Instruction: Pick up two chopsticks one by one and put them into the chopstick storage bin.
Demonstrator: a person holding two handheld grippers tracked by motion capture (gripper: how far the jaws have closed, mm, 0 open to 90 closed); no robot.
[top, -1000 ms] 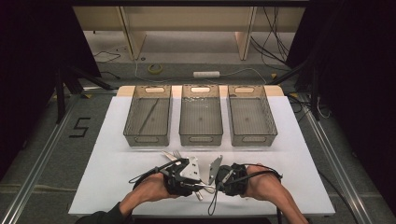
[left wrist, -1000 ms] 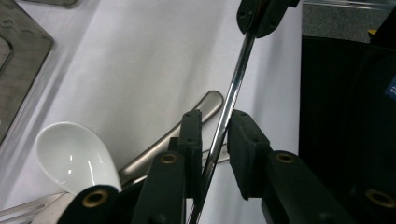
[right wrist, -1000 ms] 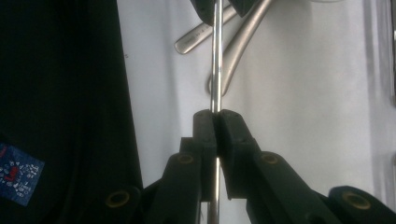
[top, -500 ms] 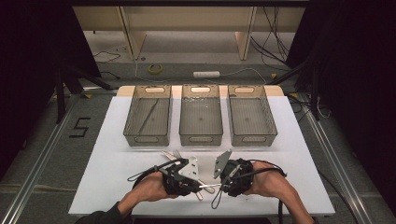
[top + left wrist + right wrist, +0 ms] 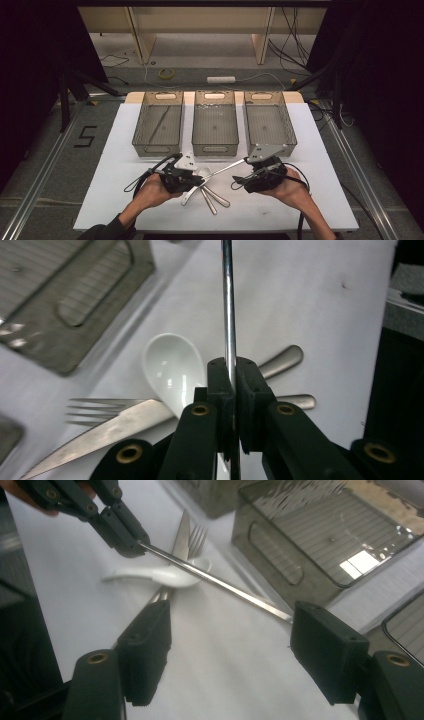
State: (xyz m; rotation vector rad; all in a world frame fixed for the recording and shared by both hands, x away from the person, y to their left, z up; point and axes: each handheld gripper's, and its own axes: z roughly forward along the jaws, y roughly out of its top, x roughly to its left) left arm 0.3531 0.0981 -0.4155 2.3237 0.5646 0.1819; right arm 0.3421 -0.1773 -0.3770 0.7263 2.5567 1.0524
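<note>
**Inspector:** Left gripper (image 5: 200,176), high view: jaws clamped tight on one end of a thin metal rod (image 5: 227,167), likely a chopstick. The rod runs from it over the white surface (image 5: 320,165) to the right gripper (image 5: 248,167), just in front of the middle bin (image 5: 215,149). A white spoon (image 5: 204,172) and other cutlery lie under the rod.

**Reviewer:** Risk?

**Inspector:** A single grip at the rod's end. In my judgement it could pivot or slip and drop onto the cutlery pile.

**Reviewer:** Left gripper view?

**Inspector:** Pads (image 5: 220,385) pressed on the rod (image 5: 228,315), which stands straight up from them. Spoon (image 5: 170,365), fork (image 5: 95,405) and knife (image 5: 100,432) lie behind, near a bin corner (image 5: 75,340).

**Reviewer:** Right gripper view?

**Inspector:** Right gripper (image 5: 232,650) jaws stand wide and have just been opening. The rod (image 5: 215,582) ends close to the right-hand pad; I cannot tell if it touches it. A careless withdrawal could knock the tip. The left gripper (image 5: 125,542) holds the far end, above the spoon (image 5: 160,575).

**Reviewer:** Change from the earlier picture?

**Inspector:** A second ago the two grippers sat close together in front of the middle bin; they are now well apart, with the rod spanning the gap.
</note>
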